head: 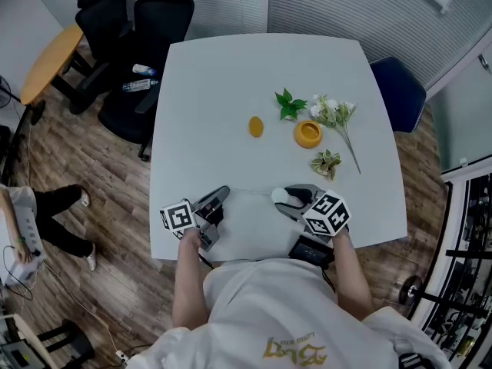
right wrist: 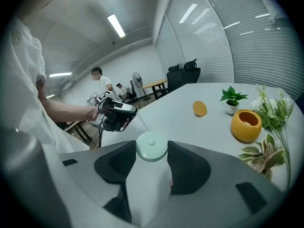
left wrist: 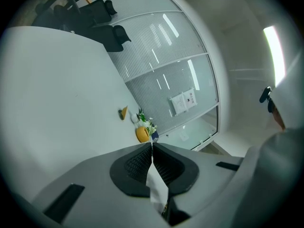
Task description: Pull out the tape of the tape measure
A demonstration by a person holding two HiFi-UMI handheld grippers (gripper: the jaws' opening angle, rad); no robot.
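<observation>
The tape measure [head: 281, 197] is a round, pale green case, and my right gripper [head: 288, 200] is shut on it near the table's front edge. In the right gripper view the case [right wrist: 151, 147] sits between the two dark pads of the right gripper [right wrist: 151, 149]. A thin white tape [head: 247, 192] runs left from the case to my left gripper [head: 217, 201]. In the left gripper view, the left gripper [left wrist: 152, 148] is shut on the tape's end [left wrist: 156, 184], a white strip pinched between the pads. The left gripper [right wrist: 114, 113] also shows in the right gripper view, about a hand's width from the case.
On the white table [head: 223, 83] behind the grippers stand an orange vase [head: 307, 134], a small orange egg-shaped thing [head: 256, 127], a little green plant [head: 290, 104], white flowers [head: 332, 112] and a leafy sprig [head: 326, 162]. Black office chairs [head: 142, 37] crowd the far left corner.
</observation>
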